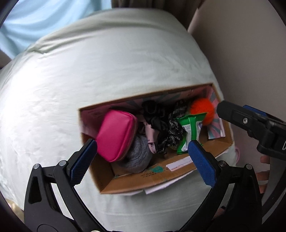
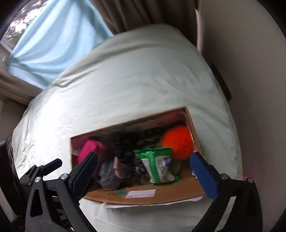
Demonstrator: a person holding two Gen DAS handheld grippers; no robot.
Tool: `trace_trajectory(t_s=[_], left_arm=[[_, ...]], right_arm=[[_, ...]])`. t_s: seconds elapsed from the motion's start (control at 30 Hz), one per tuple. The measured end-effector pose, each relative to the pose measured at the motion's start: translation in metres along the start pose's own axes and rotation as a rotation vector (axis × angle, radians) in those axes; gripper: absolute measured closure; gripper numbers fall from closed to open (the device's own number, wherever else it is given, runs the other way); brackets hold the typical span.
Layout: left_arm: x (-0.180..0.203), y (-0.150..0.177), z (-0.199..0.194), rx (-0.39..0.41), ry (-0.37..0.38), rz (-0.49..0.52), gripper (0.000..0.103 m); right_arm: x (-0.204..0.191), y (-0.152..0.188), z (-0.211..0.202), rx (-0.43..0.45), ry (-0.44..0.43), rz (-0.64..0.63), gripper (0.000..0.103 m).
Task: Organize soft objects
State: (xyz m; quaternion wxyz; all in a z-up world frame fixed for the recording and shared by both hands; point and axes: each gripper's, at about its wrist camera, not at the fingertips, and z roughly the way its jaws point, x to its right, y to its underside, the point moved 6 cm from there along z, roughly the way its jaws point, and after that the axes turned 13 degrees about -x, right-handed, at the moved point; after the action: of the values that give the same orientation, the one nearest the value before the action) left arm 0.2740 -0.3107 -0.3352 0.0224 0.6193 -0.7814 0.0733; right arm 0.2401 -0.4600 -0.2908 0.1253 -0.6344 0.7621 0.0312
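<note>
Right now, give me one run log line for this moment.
left gripper: open, empty | right gripper: open, empty | cardboard box: on bed, holds pink pouch, orange pom-pom, green packet

We see pale green bedsheet centre | light blue curtain 10 o'clock | brown drape 12 o'clock

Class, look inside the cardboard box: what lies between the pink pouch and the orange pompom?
Between the pink pouch and the orange pompom lie crumpled black fabric, a black-and-white patterned cloth and a green packet. The left wrist view shows this most sharply.
</note>
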Motion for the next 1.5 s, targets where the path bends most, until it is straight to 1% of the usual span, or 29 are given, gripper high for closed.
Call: trace_trajectory(t_s=[0.1,0.2,0.27,0.4,0.5,0.57,0.7,0.8,0.9,1.07,1.27,1.5], left_arm=[[-0.018,0.009,-0.038,0.057,0.021,-0.032,0.002],[-0.04,0.022,-0.077,0.127,-0.001,-0.056,0.002],[-0.059,0.032,-0.109,0.183,-0.016,-0.075,0.002],[-0.099,0.056,-0.166,0.286,-0.022,-0.123,0.002],[-0.13,0.079,-0.21,0.367,-0.032,-0.159,0.002],[-0.147,0.094,-0.238,0.426,-0.048,-0.172,0.002],[-0.175,0.121,-0.291,0.527,-0.083,-0.164,0.002],[-0.189,0.136,-0.318,0.582,-0.085,-0.163,0.002],[-0.2,0.148,-0.339,0.627,-0.078,-0.165,0.002],[-0.211,0.167,-0.36,0.685,-0.103,-0.155,0.002],[-0.215,0.185,-0.37,0.738,-0.102,-0.144,0.002],[-0.215,0.187,-0.376,0.762,-0.107,-0.132,0.002]], right_arm=[[-0.023,0.006,-0.027,0.034,0.012,-0.056,0.001],[-0.053,0.014,-0.058,0.08,-0.003,-0.112,0.001],[-0.077,0.021,-0.081,0.119,0.021,-0.158,0.001],[-0.119,0.038,-0.121,0.202,0.063,-0.217,0.001],[-0.151,0.055,-0.148,0.246,0.038,-0.229,0.001],[-0.167,0.064,-0.161,0.277,0.045,-0.224,0.001],[-0.204,0.085,-0.19,0.354,0.054,-0.244,0.001],[-0.225,0.097,-0.208,0.412,0.056,-0.252,0.001],[-0.24,0.109,-0.224,0.469,0.066,-0.25,0.001],[-0.262,0.127,-0.24,0.543,0.105,-0.269,0.001],[-0.275,0.141,-0.246,0.589,0.129,-0.276,0.001],[-0.276,0.144,-0.249,0.607,0.142,-0.254,0.001]])
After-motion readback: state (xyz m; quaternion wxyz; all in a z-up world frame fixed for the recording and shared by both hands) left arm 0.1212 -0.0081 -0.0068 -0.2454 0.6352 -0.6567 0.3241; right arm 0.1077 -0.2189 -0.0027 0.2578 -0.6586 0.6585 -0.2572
